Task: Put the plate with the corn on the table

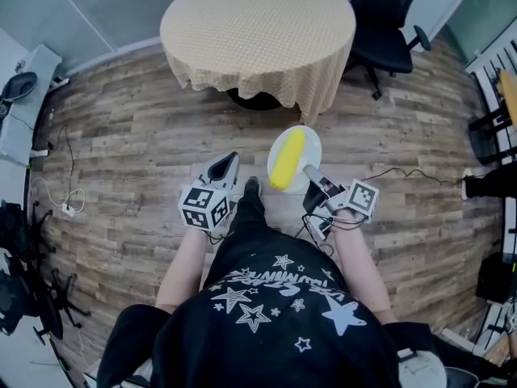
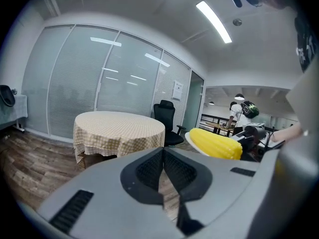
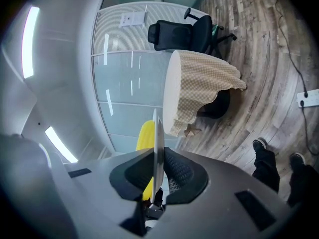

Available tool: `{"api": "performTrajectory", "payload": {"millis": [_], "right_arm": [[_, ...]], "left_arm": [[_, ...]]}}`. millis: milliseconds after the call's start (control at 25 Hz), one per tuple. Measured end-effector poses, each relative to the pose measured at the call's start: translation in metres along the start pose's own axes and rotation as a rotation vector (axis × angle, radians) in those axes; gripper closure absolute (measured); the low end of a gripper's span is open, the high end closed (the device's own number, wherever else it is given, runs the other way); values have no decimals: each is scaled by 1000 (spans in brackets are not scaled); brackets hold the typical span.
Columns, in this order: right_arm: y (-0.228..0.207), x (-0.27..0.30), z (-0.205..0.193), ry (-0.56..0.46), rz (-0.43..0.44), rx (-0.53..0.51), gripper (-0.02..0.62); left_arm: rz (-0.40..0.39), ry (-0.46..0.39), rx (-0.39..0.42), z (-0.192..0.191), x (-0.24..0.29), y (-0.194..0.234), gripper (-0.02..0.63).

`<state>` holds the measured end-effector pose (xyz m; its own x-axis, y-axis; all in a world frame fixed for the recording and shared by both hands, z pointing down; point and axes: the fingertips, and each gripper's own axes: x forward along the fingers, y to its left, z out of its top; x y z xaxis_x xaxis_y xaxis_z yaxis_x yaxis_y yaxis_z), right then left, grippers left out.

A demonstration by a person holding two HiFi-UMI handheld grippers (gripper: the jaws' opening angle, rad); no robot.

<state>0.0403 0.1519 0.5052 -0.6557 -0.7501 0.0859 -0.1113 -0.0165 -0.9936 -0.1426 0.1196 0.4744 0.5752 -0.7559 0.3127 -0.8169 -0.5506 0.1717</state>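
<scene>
A white plate carries a yellow corn cob and hangs in the air above the wooden floor, just short of the round table with its beige checked cloth. My right gripper is shut on the plate's near rim. In the right gripper view the plate stands edge-on between the jaws, with the corn on its left face. My left gripper is shut and empty, to the left of the plate. The left gripper view shows the corn to its right and the table ahead.
A black office chair stands right of the table. Cables and a power strip lie on the floor at the left, and another cable at the right. The person's shoe is below the plate. A glass wall lies behind the table.
</scene>
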Motion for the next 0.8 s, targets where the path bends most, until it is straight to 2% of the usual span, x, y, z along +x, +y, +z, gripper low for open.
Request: {"api": "performTrajectory", "payload": {"millis": [320,520,800], "right_arm": [[-1,28,33,-52,27,-16,543],[5,76,76,-61,28,-9,542],[13,130,127,-126,12,-9,542]], "left_arm": [[-90,-1,10,16,60,20,598],[-110,22,0,38,118,58,598],[-172,37,43,69,168,94,598]]}}
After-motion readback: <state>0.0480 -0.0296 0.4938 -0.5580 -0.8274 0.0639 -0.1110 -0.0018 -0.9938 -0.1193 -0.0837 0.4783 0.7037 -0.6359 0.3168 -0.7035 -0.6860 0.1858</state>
